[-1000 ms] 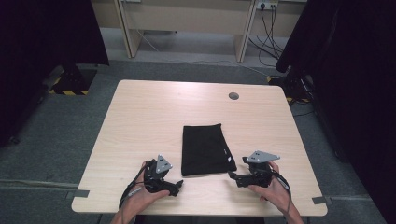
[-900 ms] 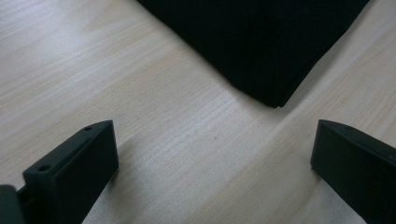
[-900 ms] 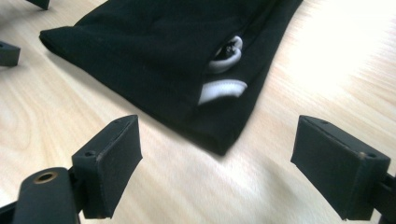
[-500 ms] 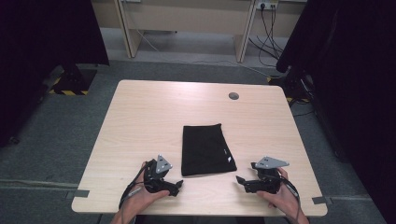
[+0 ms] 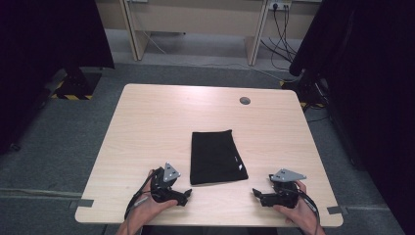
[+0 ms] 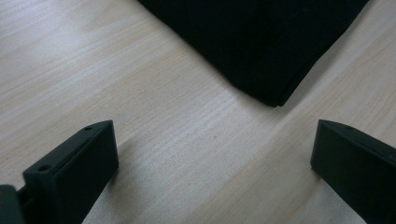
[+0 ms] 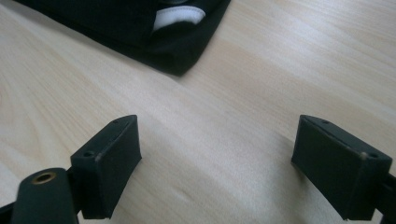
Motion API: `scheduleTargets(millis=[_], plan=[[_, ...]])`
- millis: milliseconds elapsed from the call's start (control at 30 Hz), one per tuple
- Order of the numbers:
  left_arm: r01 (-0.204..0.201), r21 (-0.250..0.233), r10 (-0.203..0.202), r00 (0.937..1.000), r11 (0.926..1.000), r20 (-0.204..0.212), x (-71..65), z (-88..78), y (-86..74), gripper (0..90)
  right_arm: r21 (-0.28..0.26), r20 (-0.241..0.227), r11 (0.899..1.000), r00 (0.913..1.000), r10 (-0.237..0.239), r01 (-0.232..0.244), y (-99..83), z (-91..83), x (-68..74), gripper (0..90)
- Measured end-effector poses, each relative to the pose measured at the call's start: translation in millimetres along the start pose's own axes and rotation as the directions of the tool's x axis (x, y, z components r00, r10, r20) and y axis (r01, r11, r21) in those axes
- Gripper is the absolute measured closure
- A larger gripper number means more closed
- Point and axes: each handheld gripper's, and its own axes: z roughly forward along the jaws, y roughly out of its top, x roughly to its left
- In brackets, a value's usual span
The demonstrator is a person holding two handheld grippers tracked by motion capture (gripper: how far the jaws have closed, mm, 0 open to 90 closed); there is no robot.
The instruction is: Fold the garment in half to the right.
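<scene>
Since the earlier frames, the right gripper (image 5: pixel 262 196) had drawn back from the near right corner of the folded black cloth (image 5: pixel 215 156) toward the counter's (image 5: pixel 147 122) near edge; the left gripper (image 5: pixel 183 197) had held its place. The cloth lay flat at the middle of the counter, nearer the person's side, with a white label (image 7: pixel 180 16) showing at its near right corner. Both grippers rested low on the counter, one either side of the cloth's near edge and apart from it. Jaws on both stood wide open and held nothing (bare wood lay between them). Judged step: a pause between handling actions. A next move would call for advancing either gripper to a near corner and closing on the fabric's edge.
</scene>
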Motion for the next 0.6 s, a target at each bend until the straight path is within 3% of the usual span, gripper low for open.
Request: scheduleTargets(millis=[600], plan=[[-0.001, 0.0, 0.001, 1.0, 1.0, 0.001, -1.9, -1.6, -1.6, 0.0, 0.004, 0.014, 1.0, 0.9999, 0.002, -0.002, -13.4, -13.5, 3.7, 14.0]])
